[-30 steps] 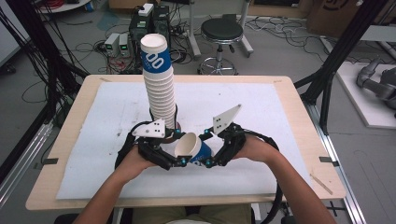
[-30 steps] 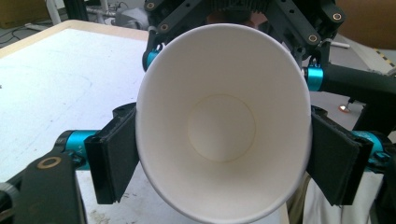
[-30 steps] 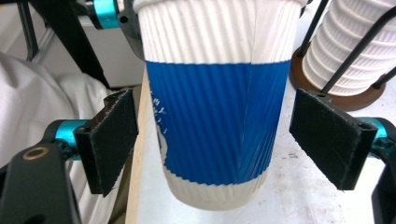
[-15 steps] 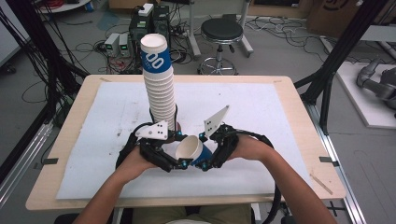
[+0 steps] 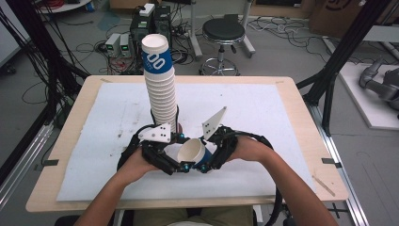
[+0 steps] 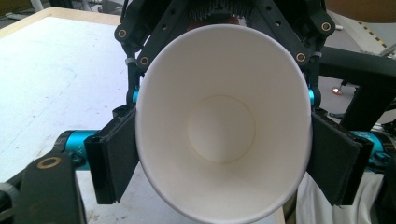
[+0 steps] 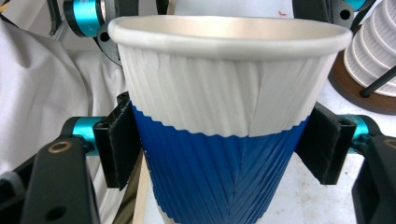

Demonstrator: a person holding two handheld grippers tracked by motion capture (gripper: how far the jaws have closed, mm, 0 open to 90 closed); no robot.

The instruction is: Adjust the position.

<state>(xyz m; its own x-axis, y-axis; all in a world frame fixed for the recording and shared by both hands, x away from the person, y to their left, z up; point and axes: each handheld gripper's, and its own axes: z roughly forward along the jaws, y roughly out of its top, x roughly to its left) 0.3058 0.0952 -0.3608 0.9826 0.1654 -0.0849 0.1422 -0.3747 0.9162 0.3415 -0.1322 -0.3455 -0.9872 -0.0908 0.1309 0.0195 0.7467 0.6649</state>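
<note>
Near the front edge of the table [image 5: 301,117], high view: both hands meet over the white mat [image 5: 117,122]. Left gripper [image 5: 175,165] and right gripper [image 5: 207,165] flank one paper cup [image 5: 192,151], which is tipped with its open mouth up toward the camera. Just behind them stands a tall cup stack [image 5: 162,89], white ribbed, the top cup with a blue band. A black stool [image 5: 222,33] and cables sit on the floor beyond the table.

Left gripper view: the left gripper [image 6: 224,154] looks straight into the paper cup [image 6: 222,128], white inside, round bottom visible. Both black pads press the rim at left and right; the mouth is squeezed to a slight oval. Clamped on the cup. The other gripper's black linkage rises behind the cup.

Right gripper view: the right gripper [image 7: 219,144] has the paper cup [image 7: 224,116] from the outside, white ribbed upper wall, blue lower wall. Its jaws have just been closing, cup between them; both pads now touch the wall at the blue band. Part of the cup stack [image 7: 373,51] on a dark base shows at upper right.
</note>
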